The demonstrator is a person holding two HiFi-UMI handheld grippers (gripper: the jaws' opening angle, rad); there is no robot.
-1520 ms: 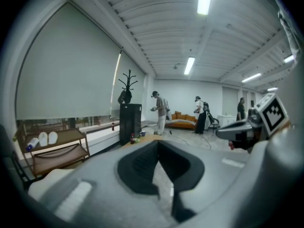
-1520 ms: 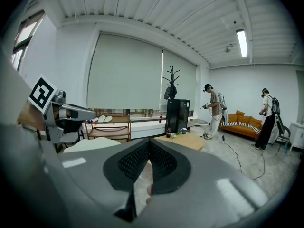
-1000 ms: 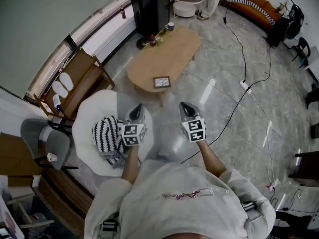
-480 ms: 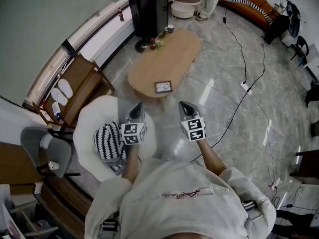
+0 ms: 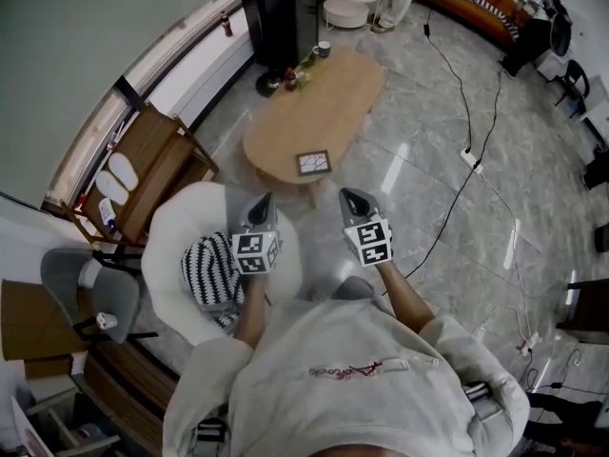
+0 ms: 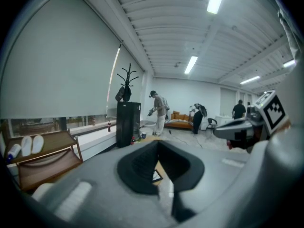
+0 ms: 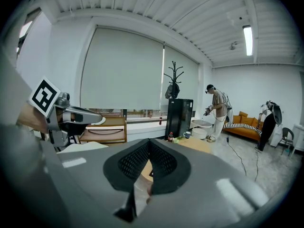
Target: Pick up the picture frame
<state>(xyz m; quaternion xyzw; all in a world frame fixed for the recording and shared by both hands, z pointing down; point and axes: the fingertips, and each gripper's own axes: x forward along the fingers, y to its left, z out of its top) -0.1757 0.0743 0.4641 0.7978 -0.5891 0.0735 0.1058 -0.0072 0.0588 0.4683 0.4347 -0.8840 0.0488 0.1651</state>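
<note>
Frame (image 5: 313, 163): small, squarish, dark rim round a pale pic w/ thin lines. It lies flat on the near end of the table (image 5: 324, 103), centre of head view, just up-frame of both gripper tips and between them, touching neither. The table is a long oval w/ a smooth light-wood top. At its far end, upper centre, stand a mug (image 5: 324, 49) and a small bottle.

Floor (image 5: 428, 160) is glossy grey marble-look tile w/ a thin black cable (image 5: 457, 188) snaking across at right. At left centre is a round white chair (image 5: 176, 227) w/ a black-and-white striped knit cushion (image 5: 209, 267). Upper left has a slatted wood rack (image 5: 157, 155) holding white slippers.

Both forearms reach up-frame from lower centre, side by side, sleeves pale. L gripper (image 5: 259, 208) and R gripper (image 5: 352, 201) each carry a marker cube and point at the table, tilted slightly down.

L gripper view: ribbed black pads meet at the tip, nothing between; the frame shows low in the V gap. R gripper view: mesh-textured pads likewise tip-to-tip, empty.
</note>
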